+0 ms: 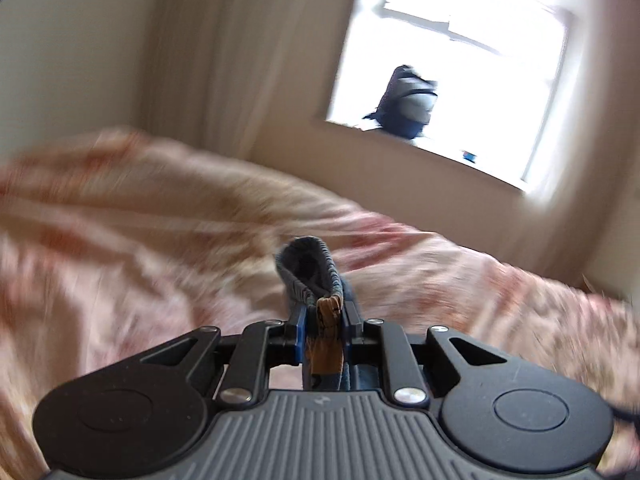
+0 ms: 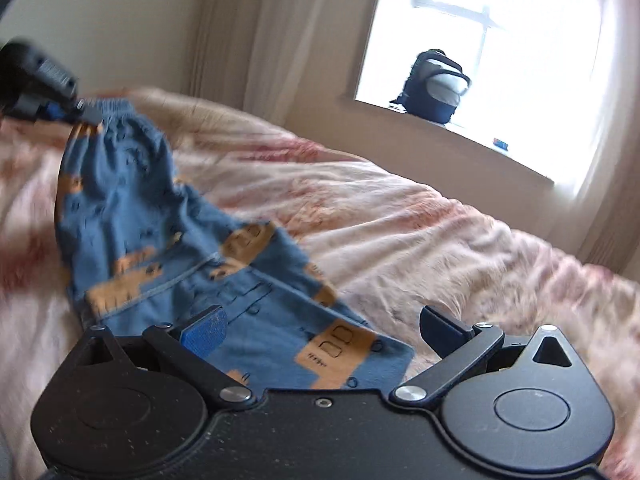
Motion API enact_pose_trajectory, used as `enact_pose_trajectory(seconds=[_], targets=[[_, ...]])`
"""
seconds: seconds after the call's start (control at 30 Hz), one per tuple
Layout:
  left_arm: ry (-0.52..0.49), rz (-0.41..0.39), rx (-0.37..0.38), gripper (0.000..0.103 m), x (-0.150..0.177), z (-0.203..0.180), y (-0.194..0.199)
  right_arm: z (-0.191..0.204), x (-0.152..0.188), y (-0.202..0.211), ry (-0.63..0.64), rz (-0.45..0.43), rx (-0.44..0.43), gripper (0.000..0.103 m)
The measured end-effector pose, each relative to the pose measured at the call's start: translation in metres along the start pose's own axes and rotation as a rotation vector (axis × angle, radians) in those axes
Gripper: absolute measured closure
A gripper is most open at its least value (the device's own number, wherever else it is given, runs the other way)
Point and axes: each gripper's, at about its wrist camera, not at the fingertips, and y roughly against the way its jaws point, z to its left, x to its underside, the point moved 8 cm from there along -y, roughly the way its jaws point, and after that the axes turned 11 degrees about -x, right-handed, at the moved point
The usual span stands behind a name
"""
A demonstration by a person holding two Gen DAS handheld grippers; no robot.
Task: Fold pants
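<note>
The pants [image 2: 168,240] are small, blue, with orange vehicle prints. They hang from their elastic waistband and drape down onto the bed. My left gripper [image 1: 325,312] is shut on the waistband [image 1: 308,268], which loops up between its fingers. In the right wrist view, the left gripper [image 2: 86,114] shows at the upper left, lifting the waistband. My right gripper [image 2: 328,320] is open and empty, with its jaws wide apart just above the leg end of the pants [image 2: 352,356].
A bed with a pink and cream patterned cover [image 2: 420,232] fills the lower views. A backpack [image 2: 436,84] sits on the window sill [image 2: 460,136] at the back right. A curtain [image 2: 256,32] hangs left of the window.
</note>
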Motion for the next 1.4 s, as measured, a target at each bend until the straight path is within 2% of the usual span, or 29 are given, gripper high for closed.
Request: enact_pose_trajectory(seconds=[0.1, 0.17, 0.27, 0.4, 0.57, 0.7, 0.8, 0.87, 0.97, 1.07, 1.2, 1.3, 1.4], targets=[[-0.174, -0.073, 0.045, 0.084, 0.006, -0.054, 0.027, -0.022, -0.002, 0.011, -0.068, -0.027, -0.015, 0.001], [-0.278, -0.073, 0.095, 0.084, 0.017, -0.09, 0.039, -0.042, -0.001, 0.024, -0.127, -0.057, -0.002, 0.001], [-0.344, -0.027, 0.177, 0.084, 0.039, -0.136, 0.049, -0.079, 0.01, 0.037, -0.261, -0.058, 0.061, 0.001], [-0.444, -0.003, 0.205, 0.084, 0.071, -0.183, 0.055, -0.122, 0.029, 0.054, -0.371, -0.039, 0.166, 0.001], [-0.586, -0.009, 0.222, 0.084, 0.113, -0.218, 0.062, -0.144, 0.039, 0.073, -0.476, -0.083, 0.165, 0.001], [-0.693, -0.006, 0.233, 0.08, 0.149, -0.236, 0.056, -0.144, 0.041, 0.073, -0.558, -0.113, 0.074, 0.001], [-0.776, -0.034, 0.187, 0.061, 0.173, -0.239, 0.052, -0.136, 0.04, 0.066, -0.556, -0.089, 0.034, 0.001], [-0.796, -0.044, 0.172, 0.043, 0.183, -0.237, 0.053, -0.131, 0.041, 0.06, -0.548, -0.066, 0.019, 0.001], [-0.787, -0.081, 0.158, 0.03, 0.183, -0.23, 0.059, -0.123, 0.042, 0.052, -0.553, -0.056, -0.027, 0.001], [-0.807, -0.093, 0.16, 0.029, 0.182, -0.224, 0.061, -0.116, 0.039, 0.046, -0.562, -0.071, -0.087, 0.001], [-0.837, -0.042, 0.184, 0.029, 0.191, -0.216, 0.053, -0.105, 0.033, 0.034, -0.589, -0.097, -0.175, 0.001], [-0.84, -0.027, 0.189, 0.034, 0.196, -0.211, 0.049, -0.094, 0.025, 0.027, -0.556, -0.122, -0.204, 0.002], [-0.838, -0.028, 0.191, 0.039, 0.195, -0.209, 0.047, -0.081, 0.022, 0.018, -0.498, -0.107, -0.242, 0.006]])
